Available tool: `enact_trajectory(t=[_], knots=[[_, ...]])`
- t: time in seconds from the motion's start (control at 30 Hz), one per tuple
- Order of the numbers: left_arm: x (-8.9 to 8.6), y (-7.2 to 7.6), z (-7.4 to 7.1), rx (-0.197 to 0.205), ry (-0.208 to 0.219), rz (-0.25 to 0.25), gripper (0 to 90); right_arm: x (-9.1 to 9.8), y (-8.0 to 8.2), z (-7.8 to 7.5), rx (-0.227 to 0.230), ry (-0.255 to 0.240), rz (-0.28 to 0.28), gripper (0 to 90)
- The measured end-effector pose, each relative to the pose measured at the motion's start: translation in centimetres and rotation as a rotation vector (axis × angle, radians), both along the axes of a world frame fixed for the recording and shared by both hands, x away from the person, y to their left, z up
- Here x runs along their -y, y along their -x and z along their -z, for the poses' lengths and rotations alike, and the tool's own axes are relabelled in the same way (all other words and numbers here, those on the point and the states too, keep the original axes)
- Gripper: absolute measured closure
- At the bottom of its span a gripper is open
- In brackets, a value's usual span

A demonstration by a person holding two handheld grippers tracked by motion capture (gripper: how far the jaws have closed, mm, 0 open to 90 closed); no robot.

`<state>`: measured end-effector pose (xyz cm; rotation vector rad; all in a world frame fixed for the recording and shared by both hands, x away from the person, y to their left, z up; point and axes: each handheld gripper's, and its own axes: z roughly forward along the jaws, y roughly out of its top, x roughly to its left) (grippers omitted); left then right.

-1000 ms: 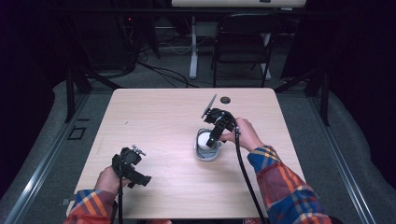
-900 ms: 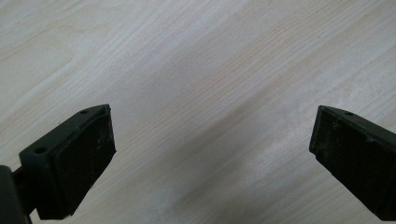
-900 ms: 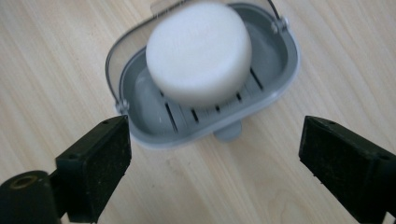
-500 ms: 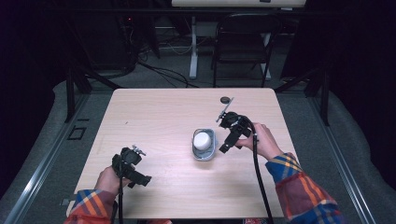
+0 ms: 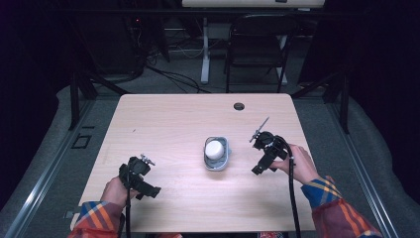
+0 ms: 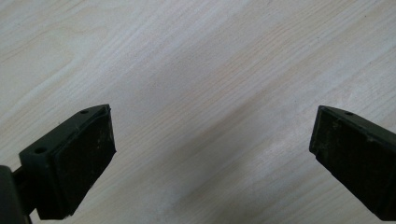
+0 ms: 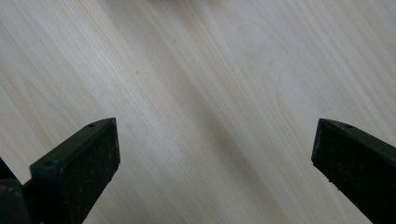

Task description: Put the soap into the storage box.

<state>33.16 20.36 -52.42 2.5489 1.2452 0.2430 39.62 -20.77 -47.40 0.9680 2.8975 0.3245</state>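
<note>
Resting low over the pale wooden counter (image 5: pixel 173 124), the left gripper (image 5: pixel 148 190) is lying in the person's left hand (image 5: pixel 116 191) near the counter's near-left part. Its fingers (image 6: pixel 74 158) are standing spread wide, with bare wood grain between them in the left gripper view and nothing held. The right gripper (image 5: pixel 257 170) is sitting in the person's right hand (image 5: pixel 297 163), and its fingers (image 7: pixel 79 172) are likewise spread wide over bare wood, gripping nothing, as the right gripper view shows. A small grey tray (image 5: pixel 217 163) carrying a white round-topped object (image 5: pixel 216 148) is sitting on the counter between the two grippers, just off the right gripper's fingers toward the left gripper and well apart from the left gripper's fingers. A dark round hole (image 5: pixel 239 106) is showing in the counter beyond the tray, far from both sets of fingers. Plaid sleeves (image 5: pixel 322 191) are covering both forearms, and a black cable (image 5: pixel 293 198) is trailing from the right gripper back toward the person.
</note>
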Motion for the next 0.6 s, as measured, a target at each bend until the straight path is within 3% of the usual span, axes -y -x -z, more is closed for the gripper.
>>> enact_trajectory(t=[0.03, 0.2, 0.27, 0.6], knots=[[0.0, 0.0, 0.0, 0.000, 0.000, 0.000, 0.0, 0.2, 0.2, 0.3, -0.002, -0.026, 0.013, 0.8], [0.0, 0.0, 0.0, 0.002, 0.003, -0.002, 0.0, 1.7, 1.3, 1.2, -0.008, -0.005, 0.029, 0.5], [0.0, 0.0, 0.0, 0.001, 0.003, -0.001, 0.0, 2.1, 1.8, 1.7, -0.007, -0.026, 0.047, 0.5], [0.1, 0.1, 0.0, 0.000, -0.001, 0.007, 0.0, 3.7, 3.4, 4.8, -0.056, 0.042, 0.070, 0.3]])
